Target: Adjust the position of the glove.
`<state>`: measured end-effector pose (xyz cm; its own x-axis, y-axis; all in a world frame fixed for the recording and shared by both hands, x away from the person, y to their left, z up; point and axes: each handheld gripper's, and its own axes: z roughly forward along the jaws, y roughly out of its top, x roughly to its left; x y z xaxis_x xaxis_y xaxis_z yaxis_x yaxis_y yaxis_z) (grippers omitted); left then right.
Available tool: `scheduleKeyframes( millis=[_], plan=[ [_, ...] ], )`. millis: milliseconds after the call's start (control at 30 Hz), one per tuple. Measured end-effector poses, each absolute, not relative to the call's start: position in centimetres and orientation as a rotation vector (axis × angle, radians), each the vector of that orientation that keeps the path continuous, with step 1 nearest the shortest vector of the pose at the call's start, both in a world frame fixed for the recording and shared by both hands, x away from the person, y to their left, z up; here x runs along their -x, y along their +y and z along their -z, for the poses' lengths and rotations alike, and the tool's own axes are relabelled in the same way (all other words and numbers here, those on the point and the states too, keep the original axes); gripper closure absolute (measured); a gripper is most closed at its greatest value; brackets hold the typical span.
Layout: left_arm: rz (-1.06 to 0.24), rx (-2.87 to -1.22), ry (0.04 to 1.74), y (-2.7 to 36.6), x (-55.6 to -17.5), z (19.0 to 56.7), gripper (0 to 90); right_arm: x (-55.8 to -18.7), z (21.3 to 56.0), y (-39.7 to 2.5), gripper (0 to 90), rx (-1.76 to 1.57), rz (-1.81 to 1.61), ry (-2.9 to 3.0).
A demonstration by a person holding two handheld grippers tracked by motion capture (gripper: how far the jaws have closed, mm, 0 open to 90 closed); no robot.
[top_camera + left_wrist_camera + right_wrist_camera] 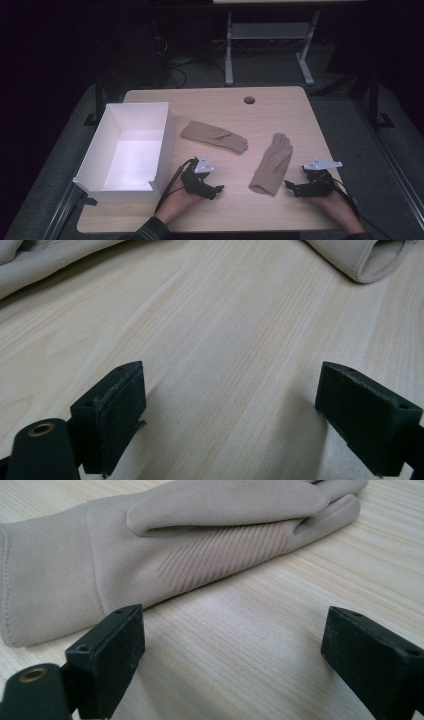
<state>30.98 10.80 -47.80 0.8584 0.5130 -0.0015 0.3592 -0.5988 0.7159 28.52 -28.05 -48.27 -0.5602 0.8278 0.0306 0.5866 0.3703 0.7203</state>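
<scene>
Two beige gloves lie flat on the light wooden table (280, 102). The left glove (214, 136) rests mid-table, the right glove (272, 164) lies with its cuff toward the front edge. My left gripper (218, 190) sits on the table in front of the left glove, jaws open with bare wood between them (232, 405); the right glove's cuff (372, 260) shows at the top right of its view and the left glove (45, 260) at the top left. My right gripper (290, 186) rests beside the right glove's cuff, open (232, 650), the right glove (150, 545) just ahead of its jaws.
A white open box (131, 150) stands on the table's left side, close to my left gripper. A round cable hole (249, 100) sits near the far edge. Behind the table stands a grey metal frame (267, 45) on a dark floor.
</scene>
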Motion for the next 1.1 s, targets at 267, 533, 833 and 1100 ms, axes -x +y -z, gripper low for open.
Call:
scheduleKeyframes(
  millis=[267, 533, 833, 1100],
  plan=[
    [-0.26, -2.278, 0.627, 10.8, -30.9, 47.8, 12.1, -28.7, 47.7, -28.0, 13.8, -1.258, -0.946, 2.352],
    [-0.242, -2.298, 0.597, 11.1, -30.9, 47.6, 12.1, -28.9, 46.6, -27.9, 29.2, -1.256, -0.971, 2.37],
    [-0.238, -2.288, 0.592, 11.4, -30.8, 47.7, 12.1, -28.8, 44.7, -26.9, 80.5, -1.21, -1.09, 2.385],
    [-0.24, -2.278, 0.581, 11.5, -30.9, 47.8, 12.1, -29.3, 44.2, -25.4, 89.9, -1.128, -1.159, 2.438]
  ],
)
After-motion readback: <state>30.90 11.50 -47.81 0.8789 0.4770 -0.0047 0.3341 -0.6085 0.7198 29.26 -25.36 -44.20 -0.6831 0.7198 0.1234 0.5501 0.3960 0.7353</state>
